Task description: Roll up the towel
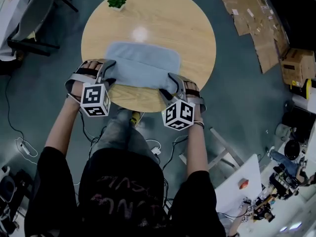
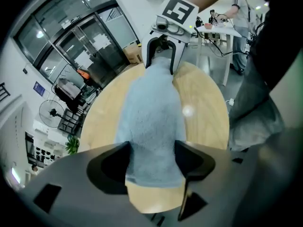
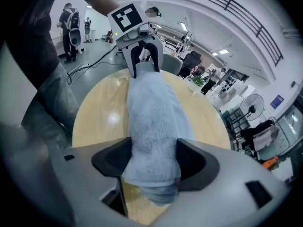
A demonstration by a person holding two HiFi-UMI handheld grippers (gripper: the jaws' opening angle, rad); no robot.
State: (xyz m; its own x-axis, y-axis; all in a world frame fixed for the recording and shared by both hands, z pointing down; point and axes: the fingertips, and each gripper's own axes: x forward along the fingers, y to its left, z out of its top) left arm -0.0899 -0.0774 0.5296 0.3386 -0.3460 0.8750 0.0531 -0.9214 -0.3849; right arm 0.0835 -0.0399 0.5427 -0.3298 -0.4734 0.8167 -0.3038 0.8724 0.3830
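A light blue towel (image 1: 143,65) lies on the round wooden table (image 1: 163,19), with its near edge rolled up along the table's front. My left gripper (image 1: 109,73) sits at the roll's left end and my right gripper (image 1: 170,83) at its right end. In the left gripper view the towel (image 2: 151,117) fills the gap of the wide-spread left gripper (image 2: 151,160), and the right gripper (image 2: 161,56) stands at the far end. In the right gripper view the towel's thick rolled end (image 3: 151,122) lies between the jaws of the right gripper (image 3: 152,157), and the left gripper (image 3: 142,51) is at the far end.
A small potted plant (image 1: 117,0) stands at the table's far edge. Flattened cardboard (image 1: 256,19) and a brown box (image 1: 296,65) lie on the floor to the right. Cables run over the floor by the person's legs. A white table (image 1: 237,186) stands at the lower right.
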